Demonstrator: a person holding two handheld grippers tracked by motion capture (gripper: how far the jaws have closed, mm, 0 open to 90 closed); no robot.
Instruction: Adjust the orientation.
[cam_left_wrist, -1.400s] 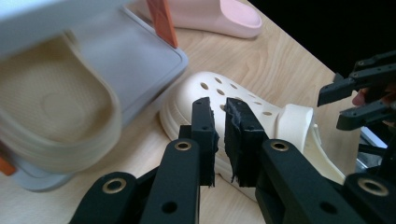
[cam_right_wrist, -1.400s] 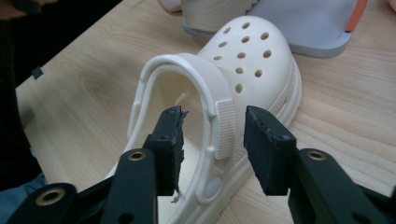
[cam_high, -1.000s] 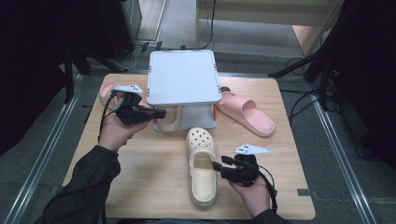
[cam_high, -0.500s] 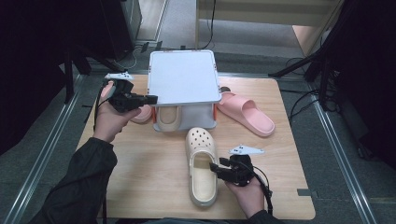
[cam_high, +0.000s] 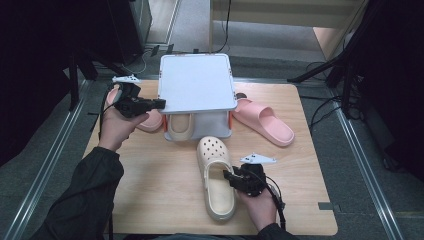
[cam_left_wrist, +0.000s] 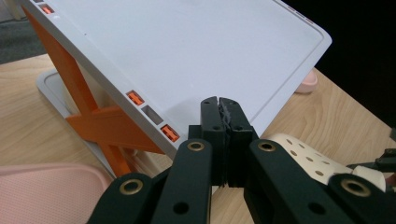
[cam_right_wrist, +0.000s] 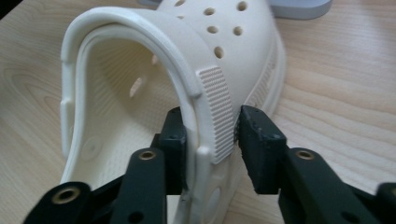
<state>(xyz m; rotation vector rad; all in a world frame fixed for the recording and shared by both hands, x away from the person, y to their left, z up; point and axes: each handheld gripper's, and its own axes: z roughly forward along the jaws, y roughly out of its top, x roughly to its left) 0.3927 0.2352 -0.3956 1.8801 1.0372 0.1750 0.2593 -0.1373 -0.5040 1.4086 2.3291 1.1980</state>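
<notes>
A cream clog (cam_high: 216, 170) lies toe-away on the wooden table (cam_high: 150, 200), in front of a white rack (cam_high: 197, 82). My right gripper (cam_high: 227, 176) is at the clog's right side. In the right gripper view, the right gripper (cam_right_wrist: 210, 126) straddles the clog (cam_right_wrist: 140, 70): one jaw is inside the side wall and the other is against the ribbed strap end. Its jaws have just been closing and now press on that wall. My left gripper (cam_high: 161, 103) is shut and empty at the rack's left edge. In the left gripper view, the left gripper (cam_left_wrist: 219, 109) points at the rack's top (cam_left_wrist: 187, 56).
A second cream clog (cam_high: 179, 125) sits under the rack's top shelf. One pink slide (cam_high: 265, 122) lies to the right of the rack. Another pink slide (cam_high: 150, 122) lies to its left, below my left hand. The rack has orange side braces (cam_left_wrist: 93, 121).
My left hand has moved back and to the left, from in front of the rack to its left edge. My right hand stays at the clog, with its jaws drawn in on the side wall.
</notes>
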